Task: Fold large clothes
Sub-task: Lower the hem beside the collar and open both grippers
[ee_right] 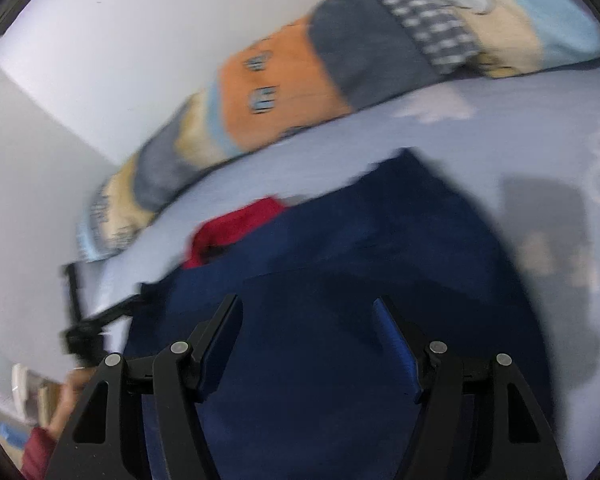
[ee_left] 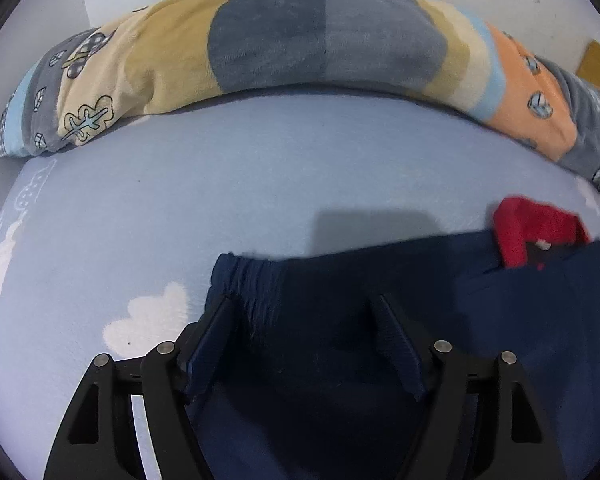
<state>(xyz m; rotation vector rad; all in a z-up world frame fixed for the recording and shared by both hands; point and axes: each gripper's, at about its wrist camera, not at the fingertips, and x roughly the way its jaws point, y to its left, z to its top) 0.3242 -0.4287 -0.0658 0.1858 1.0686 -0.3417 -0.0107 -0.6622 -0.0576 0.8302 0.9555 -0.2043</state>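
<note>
A dark navy garment point(ee_left: 340, 300) with a red collar lining point(ee_left: 536, 228) lies on the light blue bed sheet point(ee_left: 220, 184). Its gathered elastic cuff point(ee_left: 244, 276) points toward the left. My left gripper point(ee_left: 304, 304) hangs open just over the cloth near that cuff, with nothing between its fingers. In the right wrist view, which is blurred by motion, the same navy garment point(ee_right: 380, 248) fills the middle and the red lining point(ee_right: 236, 224) shows at its far left. My right gripper point(ee_right: 308, 308) stands open over the cloth.
A long patchwork bolster pillow point(ee_left: 300, 44) in tan, grey, orange and pale blue runs along the white wall behind the bed. The other gripper point(ee_right: 80, 336) and a hand with a dark red sleeve point(ee_right: 40, 452) show at the lower left of the right wrist view.
</note>
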